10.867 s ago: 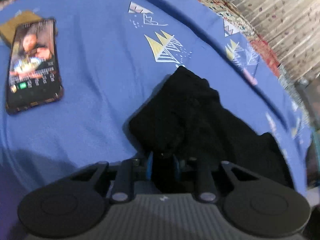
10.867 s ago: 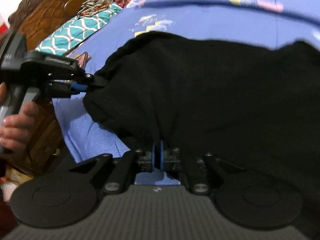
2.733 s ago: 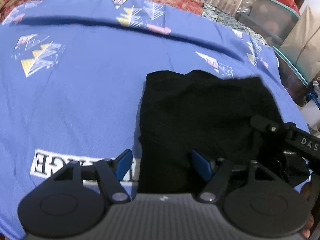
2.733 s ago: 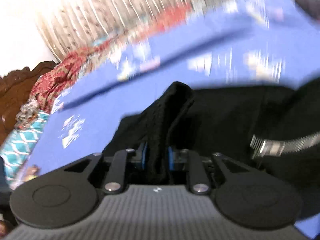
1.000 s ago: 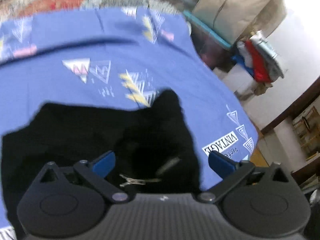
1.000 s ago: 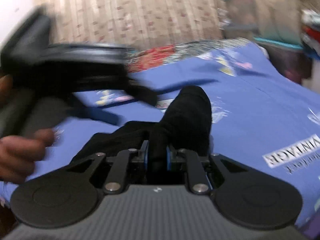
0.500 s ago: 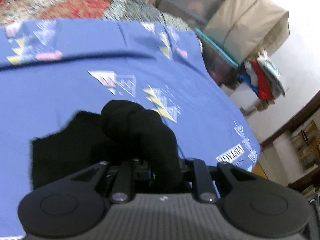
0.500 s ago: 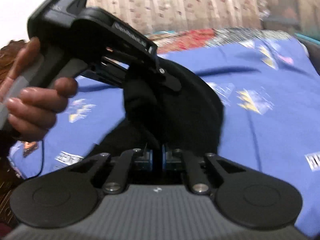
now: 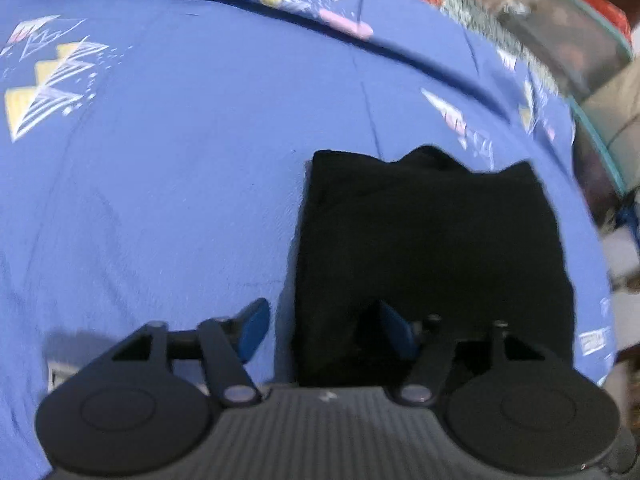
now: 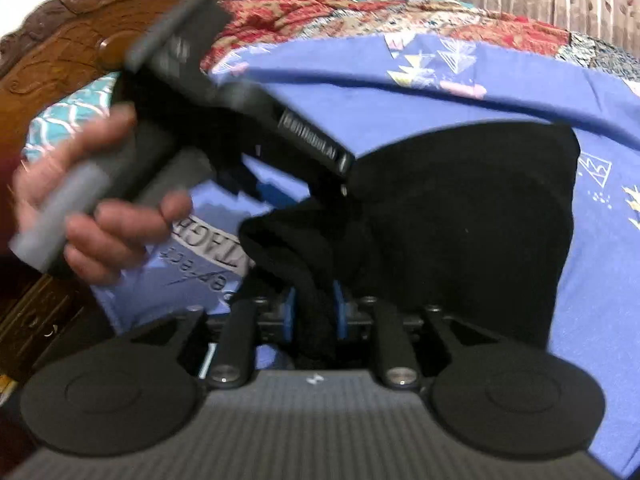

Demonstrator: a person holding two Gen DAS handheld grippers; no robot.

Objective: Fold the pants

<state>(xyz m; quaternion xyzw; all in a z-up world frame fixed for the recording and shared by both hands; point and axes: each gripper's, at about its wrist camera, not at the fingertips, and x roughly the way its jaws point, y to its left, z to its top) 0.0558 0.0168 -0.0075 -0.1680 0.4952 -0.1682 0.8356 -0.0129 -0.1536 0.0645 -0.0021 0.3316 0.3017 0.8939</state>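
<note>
The left gripper (image 9: 322, 330) now has its jaws spread wide, one blue pad over the blue bedsheet (image 9: 168, 184) and the other over the near edge of the black pants (image 9: 428, 240); half a second ago those jaws were clamped on a bunched roll of the cloth, so it has let go. The right gripper (image 10: 314, 312) still has its jaws pinched on a thick fold of the pants (image 10: 460, 232) at lower centre of its view, the pads kept apart by the fabric. In the left wrist view the pants lie on the bed as a compact dark rectangle right of centre, its far edge slightly uneven. This suggests that the fold has been laid down and only the right side remains to be released and tidied. The left hand (image 10: 100, 216) and its tool fill the upper left of the right wrist view, blurred. At the upper right of the left wrist view sits a storage box with a teal rim (image 9: 576, 52); its contents are too blurred to tell.
</note>
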